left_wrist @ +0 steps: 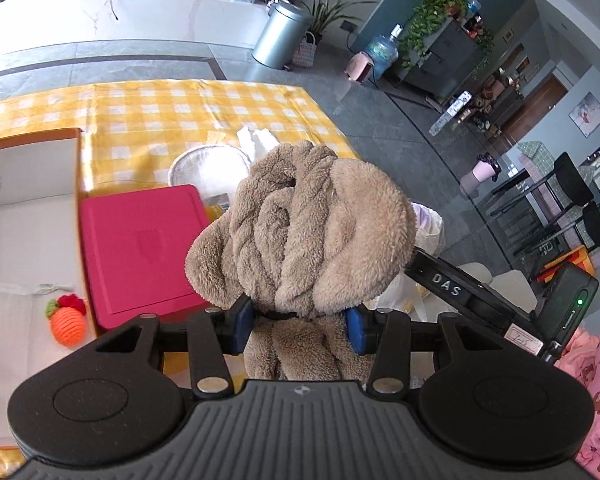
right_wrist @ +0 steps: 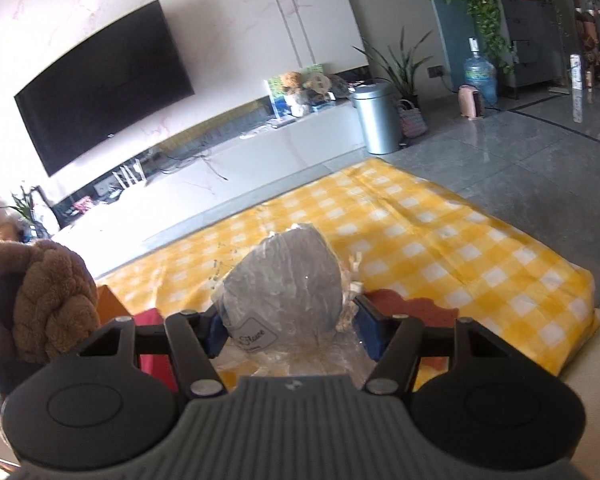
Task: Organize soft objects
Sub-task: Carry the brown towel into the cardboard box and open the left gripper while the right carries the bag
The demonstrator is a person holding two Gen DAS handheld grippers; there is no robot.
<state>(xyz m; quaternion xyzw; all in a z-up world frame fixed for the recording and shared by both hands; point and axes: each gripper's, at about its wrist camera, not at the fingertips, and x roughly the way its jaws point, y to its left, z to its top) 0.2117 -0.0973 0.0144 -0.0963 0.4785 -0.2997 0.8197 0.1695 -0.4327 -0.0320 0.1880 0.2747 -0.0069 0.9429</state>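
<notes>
left tongs (left_wrist: pixel 300 320): clenched on a brown fleece bundle (left_wrist: pixel 304 224), blue pads pressed into it on both sides; bundle bulges up past the tips and hangs below them, lifted off the table
right tongs (right_wrist: pixel 290 326): clenched on a clear plastic bag with a grey soft item (right_wrist: pixel 288 284) inside; a printed label shows low on the bag, near the left pad
bundle in right wrist view: at the far left edge, beside the right tongs, apart from them
right tongs in left wrist view: black body lettered DAS, just right of the bundle
under left tongs: red box lid (left_wrist: pixel 140 248), flat, left of the bundle
left of lid: open orange-edged box (left_wrist: pixel 32 200) with white inside; orange knitted carrot toy (left_wrist: pixel 66 320) lies in it
behind bundle: round metal bowl (left_wrist: pixel 208 168), partly hidden; white crumpled cloth (left_wrist: pixel 256 138) beyond it
table (left_wrist: pixel 160 108): yellow-white checked cloth over it
near right: pink printed fabric (left_wrist: pixel 596 392), bottom right corner
far: silver bin (left_wrist: pixel 282 34) on grey floor tiles; water jug (left_wrist: pixel 382 54) and plants beyond; wall TV (right_wrist: pixel 104 88) above a white low cabinet
</notes>
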